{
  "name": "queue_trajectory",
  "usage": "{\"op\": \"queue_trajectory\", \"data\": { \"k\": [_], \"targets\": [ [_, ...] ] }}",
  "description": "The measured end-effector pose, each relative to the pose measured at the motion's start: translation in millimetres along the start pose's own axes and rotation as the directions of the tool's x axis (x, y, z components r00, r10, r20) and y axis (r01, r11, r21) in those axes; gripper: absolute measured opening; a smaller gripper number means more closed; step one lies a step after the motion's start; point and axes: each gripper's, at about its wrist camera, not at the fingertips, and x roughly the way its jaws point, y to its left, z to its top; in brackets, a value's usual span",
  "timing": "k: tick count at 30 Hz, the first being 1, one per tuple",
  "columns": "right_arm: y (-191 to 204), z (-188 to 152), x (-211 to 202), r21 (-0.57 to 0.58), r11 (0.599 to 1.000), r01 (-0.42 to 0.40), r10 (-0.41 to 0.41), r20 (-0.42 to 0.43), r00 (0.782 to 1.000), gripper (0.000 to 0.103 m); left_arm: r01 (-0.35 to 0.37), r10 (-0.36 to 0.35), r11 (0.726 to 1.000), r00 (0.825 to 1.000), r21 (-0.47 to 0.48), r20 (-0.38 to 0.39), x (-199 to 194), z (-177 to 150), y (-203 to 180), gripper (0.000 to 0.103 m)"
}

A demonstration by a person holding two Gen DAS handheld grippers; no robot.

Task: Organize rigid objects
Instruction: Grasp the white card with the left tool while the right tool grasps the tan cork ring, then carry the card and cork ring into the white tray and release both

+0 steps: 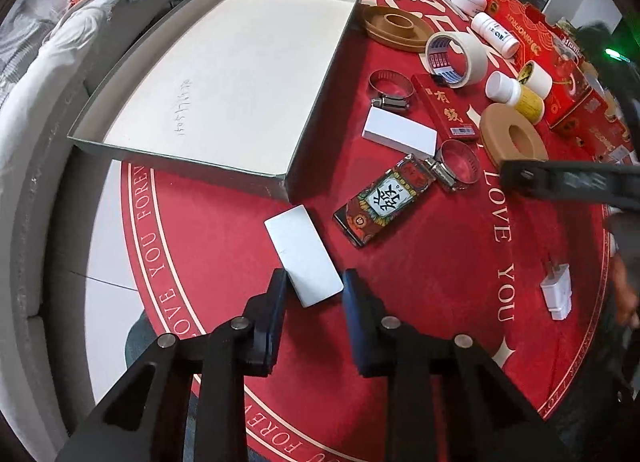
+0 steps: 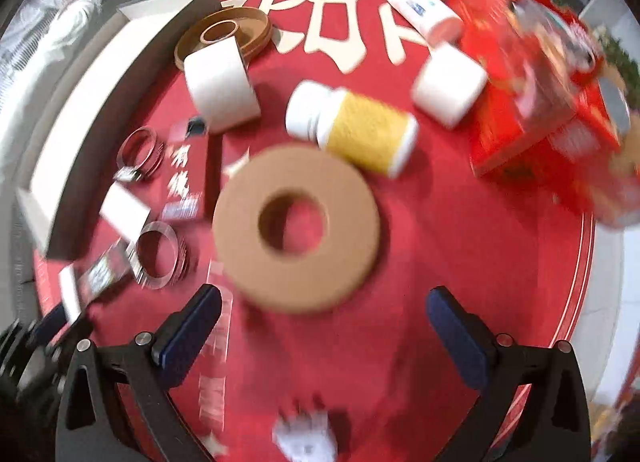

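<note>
My left gripper [image 1: 314, 282] stands around the near end of a flat white box [image 1: 302, 258] lying on the red mat; its fingers are close to the box sides, contact unclear. An open grey tray [image 1: 296, 150] with a white floor lies beyond it. My right gripper [image 2: 324, 302] is open wide just short of a tan cardboard ring [image 2: 296, 228], which also shows in the left wrist view [image 1: 514, 138]. A yellow pill bottle [image 2: 360, 128] lies behind the ring. The right wrist view is blurred.
On the mat [image 1: 420, 282] lie a patterned card box [image 1: 384, 202], a second white box [image 1: 400, 134], two metal hose clamps [image 1: 458, 166], a red slim box [image 1: 444, 106], masking tape [image 1: 456, 58], bottles and a white charger [image 1: 556, 290]. A red carton [image 2: 540, 102] stands at the right.
</note>
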Motion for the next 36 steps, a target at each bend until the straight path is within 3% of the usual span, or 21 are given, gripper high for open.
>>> {"op": "queue_trajectory", "data": {
  "k": [3,4,5,7,9,13,14,17,22,26,30,32,36],
  "targets": [
    [5.8,5.5,10.1,-0.004,1.000,0.001,-0.001,-0.006,1.000,0.103,-0.007,0.007,1.000,1.000,0.002,-0.003,-1.7,0.7,-1.6,0.030],
    [3.2,3.8,10.4,0.020,1.000,-0.017,0.017,0.001,1.000,0.100,-0.010,0.010,1.000,1.000,0.001,-0.003,-2.6,0.8,-2.0,0.030],
    [2.3,3.9,8.6,0.033,0.999,-0.018,0.017,0.019,1.000,0.088,-0.011,0.011,1.000,1.000,-0.004,-0.003,-4.0,0.7,-1.9,0.030],
    [-1.5,-3.9,-3.8,0.033,0.999,0.004,-0.005,0.052,0.999,0.086,-0.010,0.010,1.000,1.000,-0.020,0.001,-6.8,1.5,-1.9,0.030],
    [-10.1,-4.0,-9.6,0.053,0.998,-0.027,0.024,0.057,0.998,0.086,-0.014,0.015,0.999,1.000,-0.031,0.018,-13.2,2.9,-1.5,0.030],
    [-30.0,-26.2,-60.5,0.045,0.997,-0.067,0.059,0.148,0.987,0.086,-0.013,0.018,0.998,0.996,-0.062,0.083,-43.7,6.7,1.2,0.030],
    [-25.5,-39.6,-75.0,0.036,0.996,-0.084,0.077,0.172,0.982,0.086,-0.013,0.020,0.998,0.995,-0.069,0.102,-51.8,8.2,4.3,0.030],
    [-10.8,-38.0,-115.7,0.010,0.991,-0.136,0.130,0.242,0.962,0.086,-0.010,0.028,0.995,0.984,-0.100,0.174,-82.9,19.7,9.6,0.029],
    [24.2,16.1,-150.6,-0.033,0.972,-0.231,0.228,0.340,0.912,0.086,-0.019,0.067,0.987,0.952,-0.161,0.297,-136.9,48.9,25.9,0.029],
    [57.0,59.2,-190.3,-0.091,0.953,-0.289,0.301,0.400,0.866,0.086,-0.032,0.123,0.973,0.910,-0.229,0.395,-175.4,78.0,50.4,0.029],
    [85.2,89.5,-215.8,-0.136,0.955,-0.263,0.296,0.432,0.852,0.086,-0.096,0.216,0.953,0.879,-0.286,0.426,-181.7,103.4,73.5,0.029],
    [101.1,108.6,-214.2,-0.141,0.956,-0.256,0.292,0.419,0.860,0.086,-0.115,0.240,0.942,0.886,-0.314,0.396,-166.3,114.2,83.4,0.029],
    [125.1,133.5,-194.8,-0.143,0.958,-0.250,0.286,0.373,0.883,0.086,-0.115,0.236,0.926,0.920,-0.360,0.312,-126.2,127.9,100.5,0.029]
  ]
}}
